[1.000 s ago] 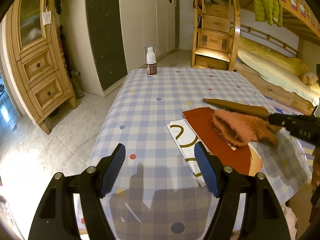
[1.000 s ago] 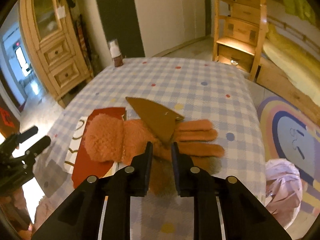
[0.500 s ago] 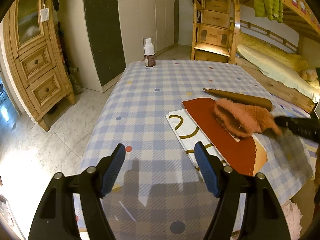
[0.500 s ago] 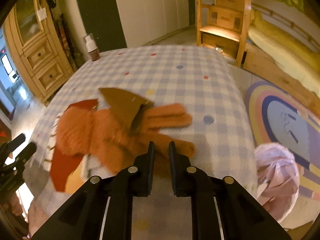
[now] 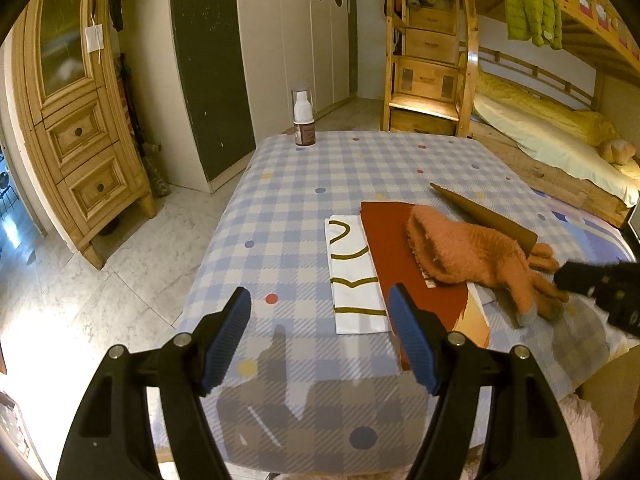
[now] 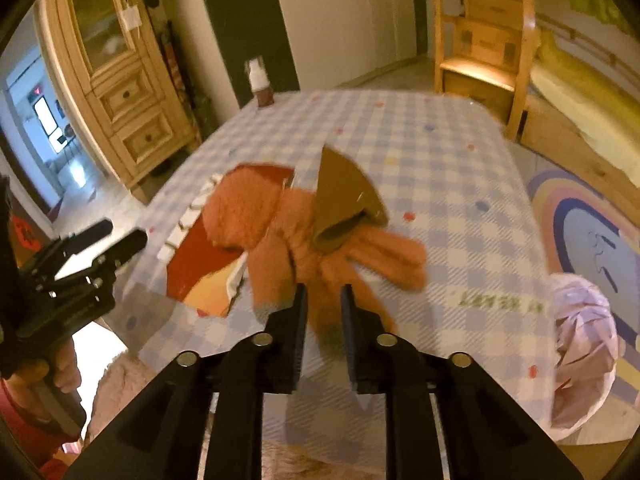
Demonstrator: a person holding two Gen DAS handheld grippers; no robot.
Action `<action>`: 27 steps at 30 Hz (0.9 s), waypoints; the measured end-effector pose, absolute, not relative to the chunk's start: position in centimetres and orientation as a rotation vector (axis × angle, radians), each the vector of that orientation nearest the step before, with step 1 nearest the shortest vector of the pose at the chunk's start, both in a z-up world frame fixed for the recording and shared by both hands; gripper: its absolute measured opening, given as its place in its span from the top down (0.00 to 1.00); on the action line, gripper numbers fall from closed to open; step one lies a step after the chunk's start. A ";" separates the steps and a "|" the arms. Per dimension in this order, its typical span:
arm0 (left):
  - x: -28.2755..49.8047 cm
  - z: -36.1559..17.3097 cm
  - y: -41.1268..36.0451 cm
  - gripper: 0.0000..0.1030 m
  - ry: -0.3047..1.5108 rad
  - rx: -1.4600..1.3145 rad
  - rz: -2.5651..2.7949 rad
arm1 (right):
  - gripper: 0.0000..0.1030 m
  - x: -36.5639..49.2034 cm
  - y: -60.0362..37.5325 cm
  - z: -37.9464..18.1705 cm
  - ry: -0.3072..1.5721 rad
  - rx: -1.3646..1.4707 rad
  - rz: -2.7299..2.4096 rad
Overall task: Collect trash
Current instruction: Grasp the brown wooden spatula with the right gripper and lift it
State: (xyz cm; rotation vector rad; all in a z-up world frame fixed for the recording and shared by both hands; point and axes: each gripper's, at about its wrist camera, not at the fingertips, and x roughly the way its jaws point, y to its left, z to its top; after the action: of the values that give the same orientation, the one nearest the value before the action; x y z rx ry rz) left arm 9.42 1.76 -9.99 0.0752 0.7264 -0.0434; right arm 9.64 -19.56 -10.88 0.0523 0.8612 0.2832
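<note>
A table under a blue-and-white checked cloth (image 5: 360, 168) filled both views. In the left wrist view, a small white-capped bottle (image 5: 304, 124) was seen upright at about 11 o'clock, near the far edge of the cloth. The left gripper (image 5: 320, 312) was held low over the near edge with its blue-padded jaws spread wide and nothing between them. At about 3 o'clock from it, a white sheet with gold curved lines (image 5: 352, 276) lay flat, and a dark red card (image 5: 404, 256) was laid partly over its right side. A fuzzy orange glove (image 5: 472, 256) was draped across the red card, cuff toward the left. A brown paper cone (image 5: 480, 212) lay just behind the glove, touching it, its tip toward 10 o'clock. The right gripper (image 5: 600, 284) entered from 3 o'clock, close to the glove's fingers.

In the right wrist view, which was blurred, the left gripper (image 6: 100, 248) was seen at 9 o'clock, gripped by a hand (image 6: 48, 372). The glove (image 6: 312, 248) lay at centre with the cone (image 6: 344, 196) resting on it at 12 o'clock. The right gripper (image 6: 323, 308) was seen with its jaws opening, the near edge of the glove between them; whether the pads pressed on it could not be told. A pale pink bag (image 6: 580, 344) was seen at 4 o'clock, beyond the table's right edge.
</note>
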 end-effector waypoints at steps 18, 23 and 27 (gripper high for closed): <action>9.1 -9.6 -0.9 0.33 0.716 0.081 -0.116 | 0.98 12.2 -18.5 -10.3 0.824 0.025 0.254; 8.9 -9.3 -4.2 0.33 0.703 0.097 -0.228 | 0.98 10.5 -21.9 -8.6 0.767 0.030 0.186; 9.0 -9.3 -7.7 0.38 0.700 0.135 -0.308 | 0.99 9.5 -24.6 -7.9 0.736 0.074 0.141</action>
State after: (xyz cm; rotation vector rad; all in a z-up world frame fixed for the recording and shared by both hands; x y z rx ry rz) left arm 9.00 -7.69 -9.32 0.1348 0.7002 -0.3079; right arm 9.49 -24.55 -7.86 0.0738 0.7356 0.1409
